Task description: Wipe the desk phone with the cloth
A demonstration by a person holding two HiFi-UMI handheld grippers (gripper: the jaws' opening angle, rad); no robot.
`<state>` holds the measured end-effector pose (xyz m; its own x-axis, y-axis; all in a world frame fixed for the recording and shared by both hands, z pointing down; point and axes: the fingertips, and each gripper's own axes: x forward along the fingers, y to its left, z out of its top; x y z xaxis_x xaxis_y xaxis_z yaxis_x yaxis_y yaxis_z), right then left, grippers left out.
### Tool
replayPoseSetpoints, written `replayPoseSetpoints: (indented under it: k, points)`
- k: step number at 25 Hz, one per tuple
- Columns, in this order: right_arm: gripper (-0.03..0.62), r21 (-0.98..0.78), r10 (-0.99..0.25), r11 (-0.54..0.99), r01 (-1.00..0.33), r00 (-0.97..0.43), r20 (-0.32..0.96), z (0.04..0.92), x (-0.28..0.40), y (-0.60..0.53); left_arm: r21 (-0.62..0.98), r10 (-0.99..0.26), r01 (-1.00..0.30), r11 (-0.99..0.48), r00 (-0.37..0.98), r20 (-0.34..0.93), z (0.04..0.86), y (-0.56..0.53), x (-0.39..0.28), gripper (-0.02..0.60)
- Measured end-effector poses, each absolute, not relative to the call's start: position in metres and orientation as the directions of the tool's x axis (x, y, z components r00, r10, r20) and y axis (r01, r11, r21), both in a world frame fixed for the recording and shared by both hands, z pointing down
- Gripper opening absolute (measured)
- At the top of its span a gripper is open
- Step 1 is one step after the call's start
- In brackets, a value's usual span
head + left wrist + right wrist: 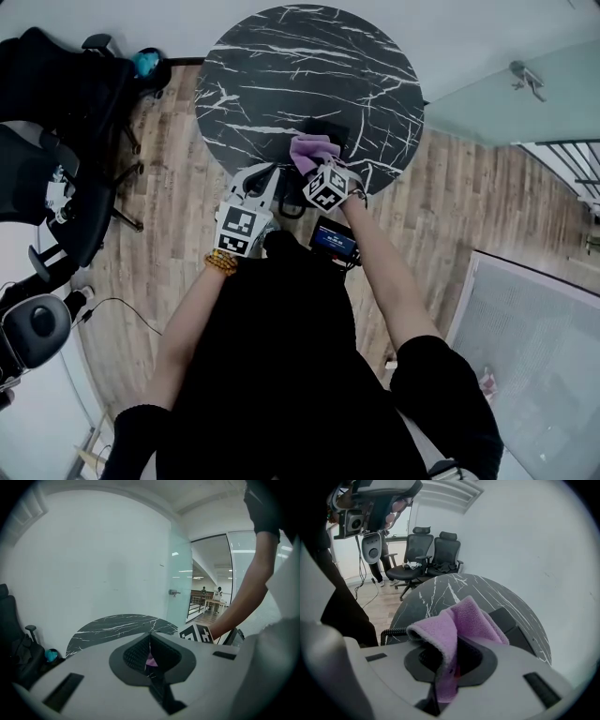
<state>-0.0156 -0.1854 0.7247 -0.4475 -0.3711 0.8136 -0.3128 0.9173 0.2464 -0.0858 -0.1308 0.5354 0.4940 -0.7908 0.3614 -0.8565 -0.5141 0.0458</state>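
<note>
Purple fleece fills my right gripper (449, 662): its jaws pinch the cloth (459, 620), which folds up over them and droops back between them. My left gripper (150, 652) hangs beside it, just off the table's near edge. Its jaws are pressed together on nothing, and I see only a sliver of purple past them. Just beyond the cloth, the dark desk phone (513, 629) sits on the round black marble table (440, 592), close to its near edge, with its coiled cord (393, 632) lying along that edge. Past the table stand two black office chairs (429, 550).
</note>
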Motion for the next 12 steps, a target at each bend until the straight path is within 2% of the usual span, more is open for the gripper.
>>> replayPoseSetpoints:
  k: [12]
  points:
    - [0.058,0.201,-0.302,0.945,-0.256,-0.458,0.836,0.736,-0.018,-0.16,0.04,-0.786,-0.851,-0.524,0.5,0.364,0.537,-0.124,-0.078,0.015]
